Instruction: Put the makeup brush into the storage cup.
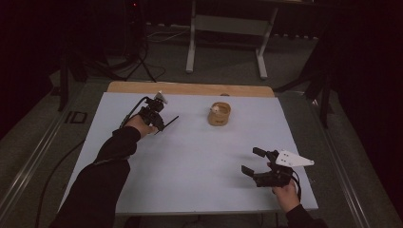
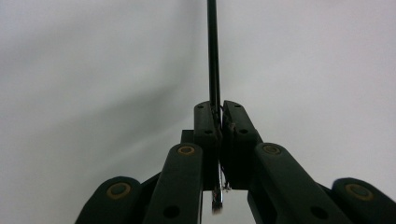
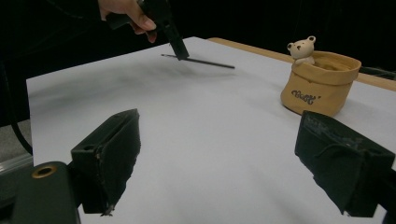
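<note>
My left gripper (image 1: 160, 124) is at the back left of the white table, shut on a thin black stick (image 1: 171, 120) that juts out toward the right. In the left gripper view the stick (image 2: 214, 56) runs straight up from between the closed jaws (image 2: 218, 122). In the right gripper view the stick (image 3: 205, 61) hangs level just above the table, held by the far gripper (image 3: 180, 50). My right gripper (image 1: 252, 162) is at the front right, open, with nothing between its fingers (image 3: 109, 154). A tan bag-shaped holder (image 1: 219, 114) with a small bear figure (image 3: 302, 49) stands at the back centre.
The white table top (image 1: 190, 156) has a wooden strip (image 1: 190, 88) along its far edge. A metal table frame (image 1: 227, 28) and stand legs are on the dark floor beyond.
</note>
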Demonstrator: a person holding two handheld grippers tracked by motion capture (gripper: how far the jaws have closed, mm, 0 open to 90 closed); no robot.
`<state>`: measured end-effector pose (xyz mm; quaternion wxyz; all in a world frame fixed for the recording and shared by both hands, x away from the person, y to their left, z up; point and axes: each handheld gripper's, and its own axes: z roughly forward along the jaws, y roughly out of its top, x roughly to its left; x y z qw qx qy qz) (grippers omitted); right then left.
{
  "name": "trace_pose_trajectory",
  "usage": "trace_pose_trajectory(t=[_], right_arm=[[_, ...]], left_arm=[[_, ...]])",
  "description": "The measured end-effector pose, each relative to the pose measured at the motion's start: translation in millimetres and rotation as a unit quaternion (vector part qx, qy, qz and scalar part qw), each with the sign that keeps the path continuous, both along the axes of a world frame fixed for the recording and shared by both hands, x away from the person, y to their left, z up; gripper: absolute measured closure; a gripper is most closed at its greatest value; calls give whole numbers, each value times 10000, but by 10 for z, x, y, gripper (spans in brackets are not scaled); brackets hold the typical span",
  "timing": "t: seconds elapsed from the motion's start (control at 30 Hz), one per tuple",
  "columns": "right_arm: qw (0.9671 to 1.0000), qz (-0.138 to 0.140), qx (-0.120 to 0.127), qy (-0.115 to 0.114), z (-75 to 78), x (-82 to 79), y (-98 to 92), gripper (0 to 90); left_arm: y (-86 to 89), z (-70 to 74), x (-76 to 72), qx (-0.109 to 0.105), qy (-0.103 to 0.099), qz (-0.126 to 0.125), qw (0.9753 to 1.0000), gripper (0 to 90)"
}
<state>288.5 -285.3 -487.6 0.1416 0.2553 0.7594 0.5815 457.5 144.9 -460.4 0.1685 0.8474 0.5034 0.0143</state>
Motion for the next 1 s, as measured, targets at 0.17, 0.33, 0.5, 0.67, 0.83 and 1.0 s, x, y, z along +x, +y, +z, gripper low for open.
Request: trace_pose_trajectory(t=[0.17, 0.33, 0.5, 0.67, 0.83, 1.0], right_arm=[[10000, -10, -2, -3, 1, 0, -1, 140], [10000, -6, -10, 10, 0, -2, 5, 140], [10000, -14, -14, 9, 0, -1, 3, 140], [10000, -22, -31, 4, -3, 1, 8, 140], [10000, -21, -44, 24, -7, 3, 9, 140], [10000, -25, -44, 4, -3, 2, 9, 140]], left_arm=[[37, 85, -71, -61, -19, -134, 9999, 856], [43, 151, -161, -143, -23, -317, 9994, 856], [35, 163, -267, -159, 2, -542, 9984, 856], [30, 203, -353, -246, 5, -644, 9976, 857], [-25, 254, -424, -307, 2, -840, 9960, 856], [-124, 293, -505, -370, -30, -1054, 9937, 856]])
